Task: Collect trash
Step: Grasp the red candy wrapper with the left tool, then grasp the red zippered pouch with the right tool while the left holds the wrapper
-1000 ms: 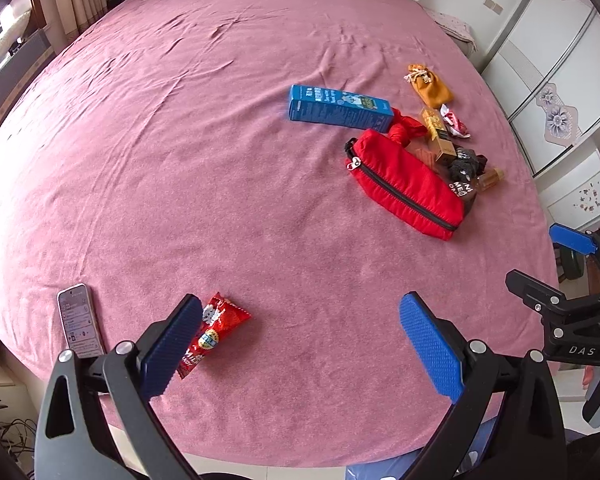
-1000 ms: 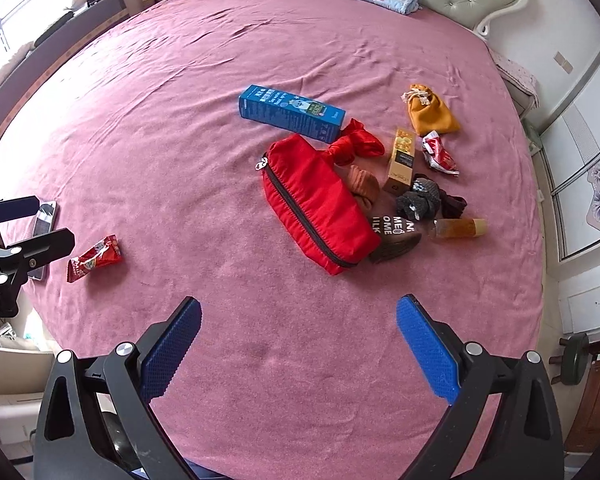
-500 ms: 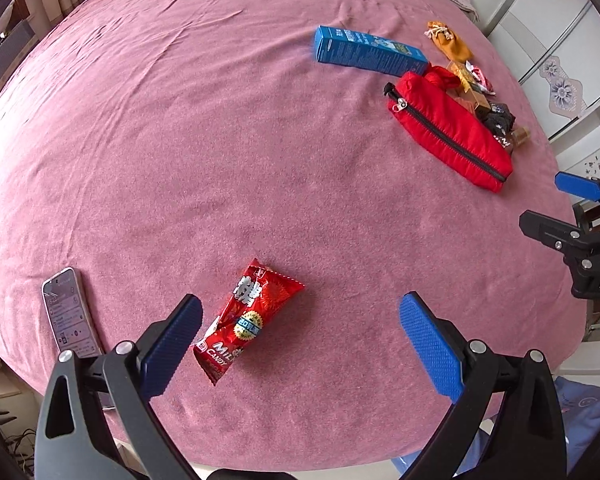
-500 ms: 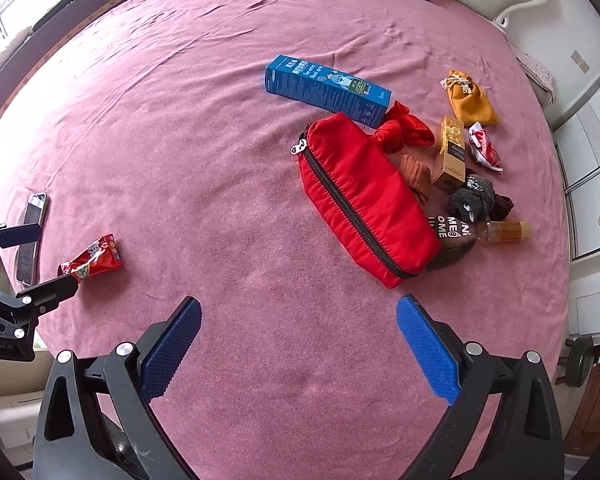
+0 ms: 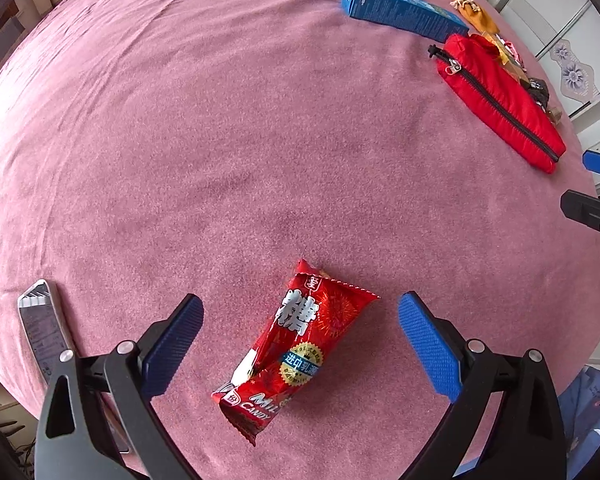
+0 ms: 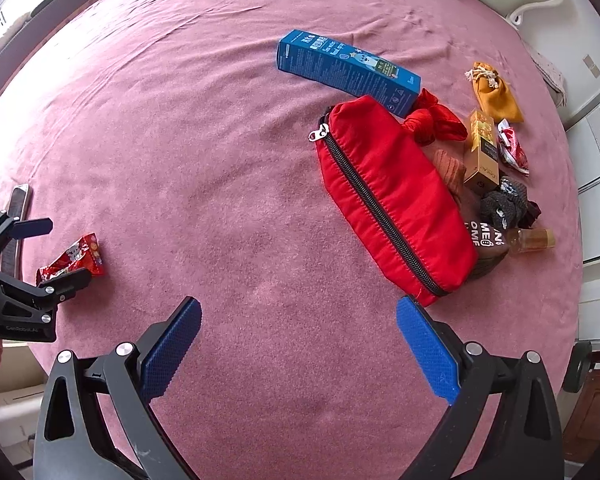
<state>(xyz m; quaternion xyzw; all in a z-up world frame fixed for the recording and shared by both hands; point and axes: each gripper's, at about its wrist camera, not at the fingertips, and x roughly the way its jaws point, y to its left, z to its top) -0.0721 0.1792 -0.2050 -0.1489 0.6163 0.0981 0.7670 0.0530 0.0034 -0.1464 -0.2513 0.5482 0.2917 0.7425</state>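
Observation:
A red candy wrapper (image 5: 300,344) lies flat on the pink bedspread (image 5: 220,140), right between the spread blue pads of my left gripper (image 5: 300,340), which is open and touches nothing. From the right wrist view the same wrapper (image 6: 76,260) shows at the far left, with the left gripper (image 6: 54,252) around it. My right gripper (image 6: 298,344) hangs open over bare bedspread, below and left of a red zip pouch (image 6: 388,200). A small red-and-white wrapper (image 6: 512,148) lies past the pouch.
A phone (image 5: 44,328) lies by the bed's left edge. Near the pouch lie a blue carton (image 6: 348,68), a mustard drawstring bag (image 6: 494,92), a gold box (image 6: 482,148), red cloth, dark knitwear and a small amber bottle (image 6: 534,238). White cabinets stand to the right.
My left gripper has come down and forward onto the red candy wrapper, which now sits between its pads. My right gripper has drifted closer to the bedspread, left of the pouch.

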